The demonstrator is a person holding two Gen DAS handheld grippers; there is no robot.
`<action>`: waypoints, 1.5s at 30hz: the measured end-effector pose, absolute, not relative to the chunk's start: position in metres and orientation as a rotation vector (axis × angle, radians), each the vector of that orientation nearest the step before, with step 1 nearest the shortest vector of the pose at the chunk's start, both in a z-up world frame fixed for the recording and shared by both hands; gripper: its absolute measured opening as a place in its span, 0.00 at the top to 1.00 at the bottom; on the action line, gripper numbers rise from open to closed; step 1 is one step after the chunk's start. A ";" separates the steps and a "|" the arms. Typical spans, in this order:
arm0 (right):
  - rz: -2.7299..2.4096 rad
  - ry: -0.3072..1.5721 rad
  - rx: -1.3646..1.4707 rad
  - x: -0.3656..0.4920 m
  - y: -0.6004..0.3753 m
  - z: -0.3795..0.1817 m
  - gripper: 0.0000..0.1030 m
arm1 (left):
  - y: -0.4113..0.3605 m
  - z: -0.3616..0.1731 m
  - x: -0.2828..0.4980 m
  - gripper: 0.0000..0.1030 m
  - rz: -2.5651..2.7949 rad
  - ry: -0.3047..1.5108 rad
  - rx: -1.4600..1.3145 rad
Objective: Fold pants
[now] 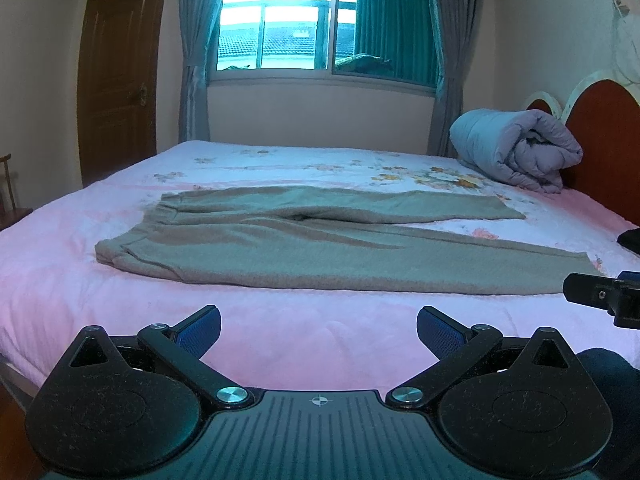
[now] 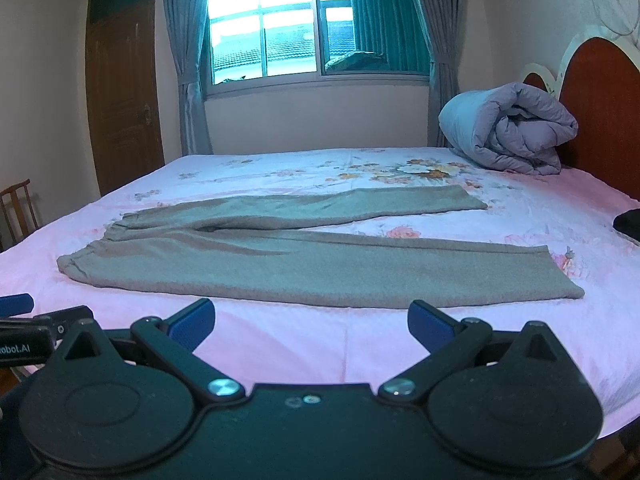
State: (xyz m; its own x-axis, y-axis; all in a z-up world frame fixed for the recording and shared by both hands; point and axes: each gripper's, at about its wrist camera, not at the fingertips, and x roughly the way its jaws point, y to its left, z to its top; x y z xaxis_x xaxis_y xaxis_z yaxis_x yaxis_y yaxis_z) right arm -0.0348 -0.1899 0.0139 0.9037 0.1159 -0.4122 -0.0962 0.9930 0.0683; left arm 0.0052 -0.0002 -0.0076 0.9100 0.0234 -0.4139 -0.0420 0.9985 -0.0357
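Grey-beige pants point(image 1: 320, 252) lie flat on the pink bed point(image 1: 280, 332), waistband to the left, both legs spread apart toward the right. They also show in the right wrist view point(image 2: 320, 268). My left gripper point(image 1: 319, 330) is open and empty, held over the bed's near edge, short of the near leg. My right gripper point(image 2: 311, 322) is open and empty, also in front of the near leg. The right gripper's side shows at the right edge of the left wrist view point(image 1: 600, 296). The left gripper shows at the left edge of the right wrist view point(image 2: 28, 320).
A rolled lilac duvet point(image 1: 520, 148) lies at the bed's far right by the red headboard point(image 1: 604, 144). A dark item point(image 1: 628, 238) sits at the bed's right edge. A window point(image 1: 320, 20), a wooden door point(image 1: 116, 80) and a chair point(image 2: 16, 208) stand beyond.
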 end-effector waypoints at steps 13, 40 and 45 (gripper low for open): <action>0.104 0.429 0.041 -0.036 -0.190 0.014 0.06 | -0.001 -0.009 0.005 0.00 0.030 0.422 -0.039; 0.098 0.433 0.037 -0.034 -0.193 0.014 0.06 | -0.001 -0.008 0.006 0.00 0.030 0.428 -0.019; 0.097 0.432 0.038 -0.034 -0.194 0.014 0.06 | -0.001 -0.009 0.007 0.00 0.031 0.435 -0.024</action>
State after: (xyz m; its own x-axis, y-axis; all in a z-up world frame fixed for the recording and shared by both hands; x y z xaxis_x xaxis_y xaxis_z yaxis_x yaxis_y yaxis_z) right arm -0.0341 -0.1938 0.0137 0.9037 0.1021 -0.4159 -0.0861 0.9947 0.0571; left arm 0.0072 -0.0014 -0.0092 0.9066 0.0247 -0.4213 -0.0348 0.9993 -0.0163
